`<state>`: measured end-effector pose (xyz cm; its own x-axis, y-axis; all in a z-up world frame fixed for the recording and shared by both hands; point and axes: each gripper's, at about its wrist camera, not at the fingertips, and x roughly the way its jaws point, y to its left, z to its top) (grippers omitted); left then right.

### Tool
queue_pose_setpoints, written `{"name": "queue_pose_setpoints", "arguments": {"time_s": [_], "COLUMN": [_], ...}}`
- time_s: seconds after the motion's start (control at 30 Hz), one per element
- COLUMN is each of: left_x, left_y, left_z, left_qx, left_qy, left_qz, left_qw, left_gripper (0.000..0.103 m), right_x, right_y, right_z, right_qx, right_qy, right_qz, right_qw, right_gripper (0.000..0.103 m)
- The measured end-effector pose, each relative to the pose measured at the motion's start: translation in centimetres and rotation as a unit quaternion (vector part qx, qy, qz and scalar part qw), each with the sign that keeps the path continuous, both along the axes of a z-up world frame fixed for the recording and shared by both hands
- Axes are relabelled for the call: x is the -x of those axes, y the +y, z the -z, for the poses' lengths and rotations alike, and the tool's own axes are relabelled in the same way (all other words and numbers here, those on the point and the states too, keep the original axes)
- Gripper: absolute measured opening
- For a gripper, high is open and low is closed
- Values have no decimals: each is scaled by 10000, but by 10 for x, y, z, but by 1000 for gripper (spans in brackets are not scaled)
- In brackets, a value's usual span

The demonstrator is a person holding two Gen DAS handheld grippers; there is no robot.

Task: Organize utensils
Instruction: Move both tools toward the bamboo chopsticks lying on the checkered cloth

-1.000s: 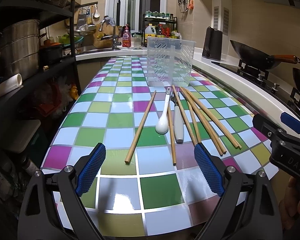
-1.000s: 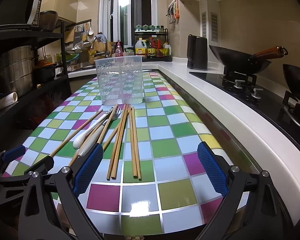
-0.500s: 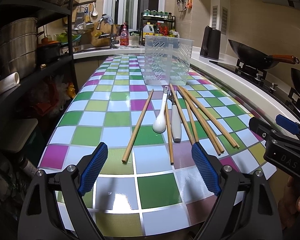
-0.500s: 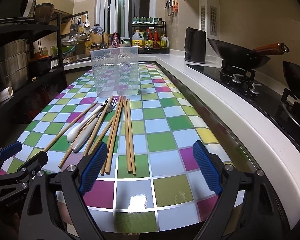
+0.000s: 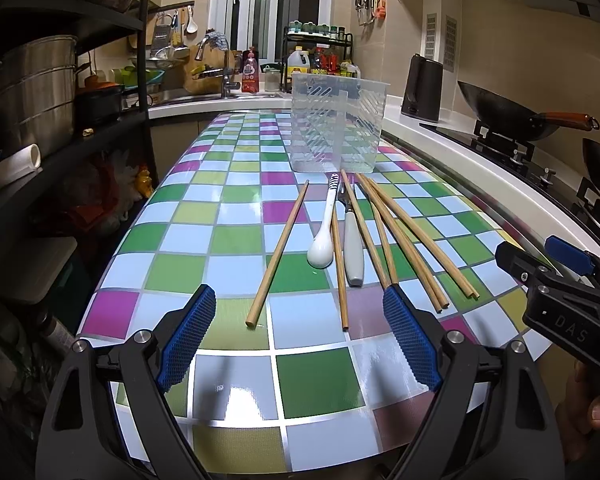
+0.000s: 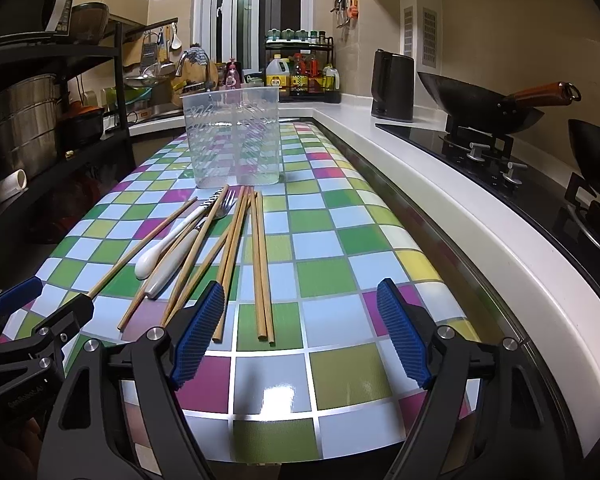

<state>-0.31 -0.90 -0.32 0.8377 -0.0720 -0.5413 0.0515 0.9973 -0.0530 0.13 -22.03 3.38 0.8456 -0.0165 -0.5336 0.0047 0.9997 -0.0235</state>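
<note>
Lying on the bench (image 5: 236, 248), the chopsticks (image 6: 260, 264) sit at your right gripper's (image 6: 300, 320) eleven o'clock, its empty jaws closing; your left gripper (image 5: 300, 320) stays spread.

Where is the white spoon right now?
The white spoon lies on the checkered table, between a lone chopstick and the fork.

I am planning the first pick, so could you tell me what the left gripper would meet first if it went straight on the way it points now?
Most likely the near ends of the chopsticks between its open fingers, on the checkered table; the left gripper holds nothing, and depth is hard to judge.
</note>
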Motion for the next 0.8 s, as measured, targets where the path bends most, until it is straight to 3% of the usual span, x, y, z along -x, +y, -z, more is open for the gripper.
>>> {"name": "queue_pose_setpoints", "arguments": {"time_s": [0.8], "left_x": [0], "left_y": [1], "left_z": [-2], "left_qx": [19], "left_qy": [-25], "left_qz": [-41], "left_qw": [10000], "left_gripper": [83], "right_x": [0], "right_y": [1], "right_z": [0], "right_qx": [7], "right_qy": [7], "right_qz": [-19], "right_qw": [10000], "right_gripper": [77]}}
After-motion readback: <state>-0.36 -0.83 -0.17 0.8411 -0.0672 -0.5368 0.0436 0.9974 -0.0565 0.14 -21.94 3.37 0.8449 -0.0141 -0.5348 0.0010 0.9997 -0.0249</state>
